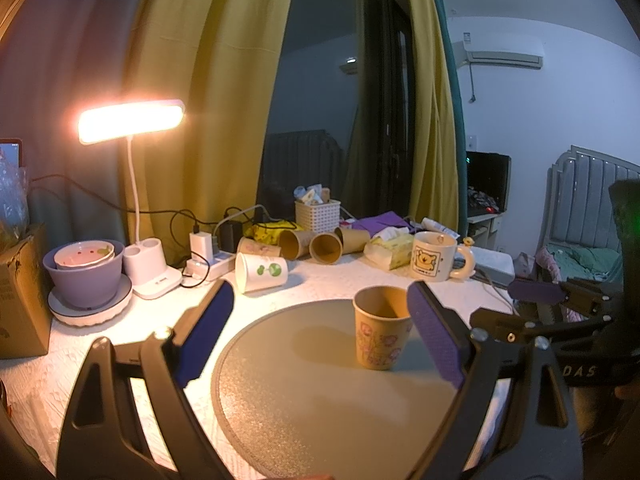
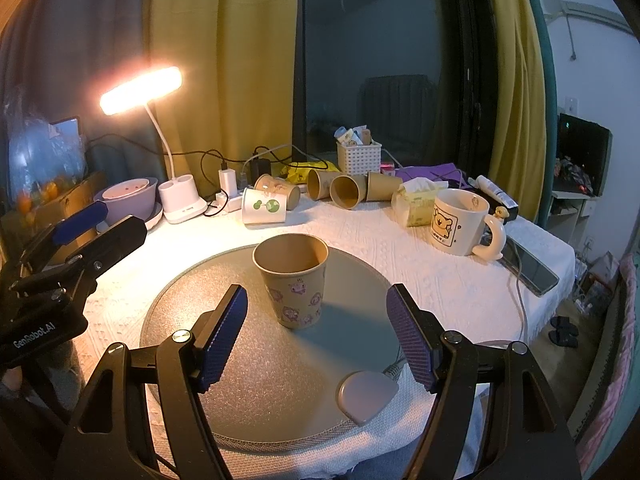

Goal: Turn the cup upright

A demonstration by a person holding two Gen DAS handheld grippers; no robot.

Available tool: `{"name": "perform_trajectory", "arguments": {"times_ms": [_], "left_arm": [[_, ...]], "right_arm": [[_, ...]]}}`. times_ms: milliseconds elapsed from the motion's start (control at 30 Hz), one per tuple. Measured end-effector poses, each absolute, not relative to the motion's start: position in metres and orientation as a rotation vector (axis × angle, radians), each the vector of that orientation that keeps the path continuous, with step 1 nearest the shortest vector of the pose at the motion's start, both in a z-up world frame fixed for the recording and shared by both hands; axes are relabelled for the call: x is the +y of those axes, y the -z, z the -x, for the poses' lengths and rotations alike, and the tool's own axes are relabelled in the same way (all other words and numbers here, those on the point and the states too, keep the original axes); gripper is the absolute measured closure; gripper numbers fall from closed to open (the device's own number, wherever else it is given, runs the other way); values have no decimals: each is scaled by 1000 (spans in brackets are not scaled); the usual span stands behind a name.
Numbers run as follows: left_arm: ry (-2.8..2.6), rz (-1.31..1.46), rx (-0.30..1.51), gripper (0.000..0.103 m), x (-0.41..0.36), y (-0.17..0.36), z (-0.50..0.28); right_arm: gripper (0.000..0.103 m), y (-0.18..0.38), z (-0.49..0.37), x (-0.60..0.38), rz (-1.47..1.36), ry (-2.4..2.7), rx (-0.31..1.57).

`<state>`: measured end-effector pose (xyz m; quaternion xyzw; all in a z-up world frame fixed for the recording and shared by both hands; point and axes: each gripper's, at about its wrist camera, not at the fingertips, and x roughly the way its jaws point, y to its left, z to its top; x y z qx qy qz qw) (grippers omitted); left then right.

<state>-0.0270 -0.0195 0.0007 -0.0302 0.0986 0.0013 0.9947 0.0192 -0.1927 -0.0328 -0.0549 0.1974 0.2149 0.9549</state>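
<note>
The cup [image 2: 291,280] in front of me is matt brown paper with printed purple cartoons, its inside plain kraft. It stands on a round grey mat [image 2: 248,368] with a fine, grainy, matt surface. Under that, the tabletop wears a white cloth [image 2: 432,280] with a raised woven texture. My right gripper [image 2: 316,336] has matt black plastic arms, small shiny metal screws and blue pads [image 2: 224,336] with a rough knurled pattern; my left gripper [image 1: 320,332] looks the same. Near the tabletop's right edge, the mug [image 2: 460,222] is glossy glazed ceramic. At the far edge the basket [image 2: 359,157] is white lattice plastic, and the lamp [image 2: 182,196] base is smooth white plastic.
</note>
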Motion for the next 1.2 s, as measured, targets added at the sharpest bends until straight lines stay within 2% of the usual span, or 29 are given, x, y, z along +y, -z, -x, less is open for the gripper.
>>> {"name": "perform_trajectory", "arguments": {"times_ms": [1200], "left_arm": [[-2,61,200,14,-21,0,27]], "right_arm": [[28,36,-20,-194,109,-438,411]]}}
